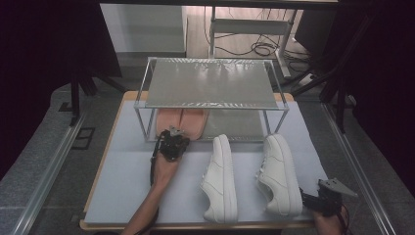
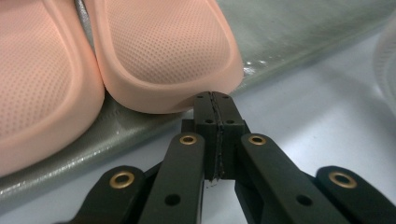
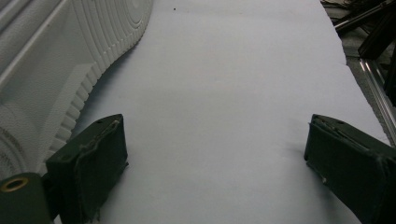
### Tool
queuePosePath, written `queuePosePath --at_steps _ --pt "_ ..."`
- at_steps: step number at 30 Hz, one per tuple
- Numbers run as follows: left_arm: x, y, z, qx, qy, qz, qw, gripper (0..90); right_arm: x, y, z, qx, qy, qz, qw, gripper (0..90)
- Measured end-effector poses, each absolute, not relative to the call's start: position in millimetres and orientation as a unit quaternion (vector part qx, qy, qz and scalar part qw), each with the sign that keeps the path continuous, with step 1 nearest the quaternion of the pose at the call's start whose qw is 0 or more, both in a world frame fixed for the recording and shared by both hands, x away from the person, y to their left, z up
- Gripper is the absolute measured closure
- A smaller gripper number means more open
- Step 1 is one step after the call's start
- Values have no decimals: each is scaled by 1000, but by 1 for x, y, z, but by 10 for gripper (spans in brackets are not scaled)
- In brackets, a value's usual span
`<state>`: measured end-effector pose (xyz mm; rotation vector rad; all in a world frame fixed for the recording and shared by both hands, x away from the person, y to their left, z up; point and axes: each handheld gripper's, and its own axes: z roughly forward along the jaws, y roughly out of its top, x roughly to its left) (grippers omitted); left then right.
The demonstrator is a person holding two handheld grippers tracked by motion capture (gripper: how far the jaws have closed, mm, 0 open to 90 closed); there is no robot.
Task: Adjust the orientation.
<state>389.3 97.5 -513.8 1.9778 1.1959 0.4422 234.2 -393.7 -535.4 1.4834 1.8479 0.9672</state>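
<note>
Two pink slippers (image 1: 181, 122) lie side by side on the lower shelf of a metal shoe rack (image 1: 210, 83). My left gripper (image 1: 174, 135) is right in front of them. In the left gripper view its jaws are shut with nothing between them, and the left gripper's (image 2: 215, 100) tips sit at the heel edge of the right-hand slipper (image 2: 163, 51). Two white sneakers (image 1: 220, 178) (image 1: 280, 174) rest on the table mat. My right gripper (image 1: 315, 199) lies by the right sneaker's heel. Here the right gripper (image 3: 215, 140) stands wide open over bare mat, the sneaker's sole (image 3: 56, 60) at its left.
The rack's top shelf (image 1: 210, 90) holds nothing and overhangs the slippers. The pale mat (image 1: 127, 181) has free room to the left of the sneakers. A metal rail (image 1: 49, 171) runs along each side of the table, and dark stands and cables are behind it.
</note>
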Motion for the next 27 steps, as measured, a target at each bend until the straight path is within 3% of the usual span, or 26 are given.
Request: queuePosePath --at_steps 9,16,20,27 --pt "396 95 -517 773 477 173 381 896 234 -394 -535 555 692 362 287 60" --pt "387 95 -517 780 467 166 383 841 234 -394 -535 555 692 362 287 60" --pt "378 98 -513 784 456 166 386 792 234 -394 -535 555 692 362 287 60" --pt "357 109 -506 792 443 159 388 572 234 -394 -535 555 692 362 288 60"
